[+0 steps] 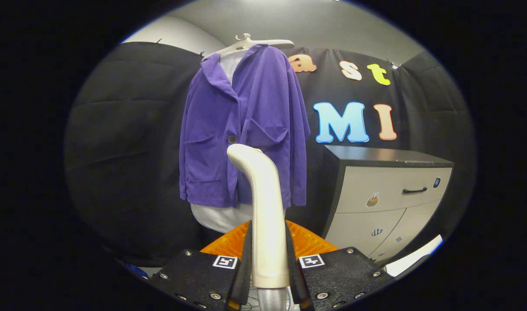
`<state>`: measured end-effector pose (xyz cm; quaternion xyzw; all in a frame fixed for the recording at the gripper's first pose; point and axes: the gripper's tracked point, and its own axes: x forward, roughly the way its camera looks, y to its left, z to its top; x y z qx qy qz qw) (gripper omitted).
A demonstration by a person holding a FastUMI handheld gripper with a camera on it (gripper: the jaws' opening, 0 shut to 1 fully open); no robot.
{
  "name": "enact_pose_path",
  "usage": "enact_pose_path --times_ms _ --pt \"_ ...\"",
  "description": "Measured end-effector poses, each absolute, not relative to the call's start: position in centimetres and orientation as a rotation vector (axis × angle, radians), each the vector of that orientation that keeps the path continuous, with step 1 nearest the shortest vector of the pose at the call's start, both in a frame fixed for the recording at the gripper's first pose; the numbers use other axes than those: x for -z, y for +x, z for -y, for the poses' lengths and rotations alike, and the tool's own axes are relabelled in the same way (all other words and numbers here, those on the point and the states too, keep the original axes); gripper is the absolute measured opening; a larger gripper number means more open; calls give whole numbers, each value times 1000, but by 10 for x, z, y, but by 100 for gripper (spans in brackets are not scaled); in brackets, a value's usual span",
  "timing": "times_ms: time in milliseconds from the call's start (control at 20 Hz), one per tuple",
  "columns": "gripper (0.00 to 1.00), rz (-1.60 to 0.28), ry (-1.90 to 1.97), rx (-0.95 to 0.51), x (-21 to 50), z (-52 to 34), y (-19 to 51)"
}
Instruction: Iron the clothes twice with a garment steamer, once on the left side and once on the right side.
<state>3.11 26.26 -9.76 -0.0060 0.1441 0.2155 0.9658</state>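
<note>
A purple corduroy jacket [242, 129] over a white shirt [222, 218] hangs on a white hanger [250, 43] in front of the booth wall. My gripper [268, 255] is shut on the handle of a cream garment steamer [263, 194], which stands upright between the fingers. The steamer's curved head points left at the jacket's lower middle, near a dark button [232, 139]. I cannot tell whether the head touches the cloth.
A cabinet [388, 194] with a dark top, pale drawers and a black handle stands to the right of the jacket. An orange ridged object [306, 242] lies just beyond the fingers. A white edge [414, 257] shows at lower right.
</note>
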Motion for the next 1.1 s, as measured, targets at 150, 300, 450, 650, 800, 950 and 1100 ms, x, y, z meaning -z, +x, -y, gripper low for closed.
enact_pose_path --times_ms 150,300,450,650,800,950,1100 --pt "37 -218 -2 -456 54 -273 35" --pt "37 -155 9 -475 17 -286 47" --pt "37 -91 23 -490 -20 -302 58" --pt "37 -4 43 -510 -67 -326 74" --pt "37 54 59 -520 -96 -344 86" --pt "37 91 79 -528 -124 -363 95" --pt "37 120 87 -542 -145 -384 104"
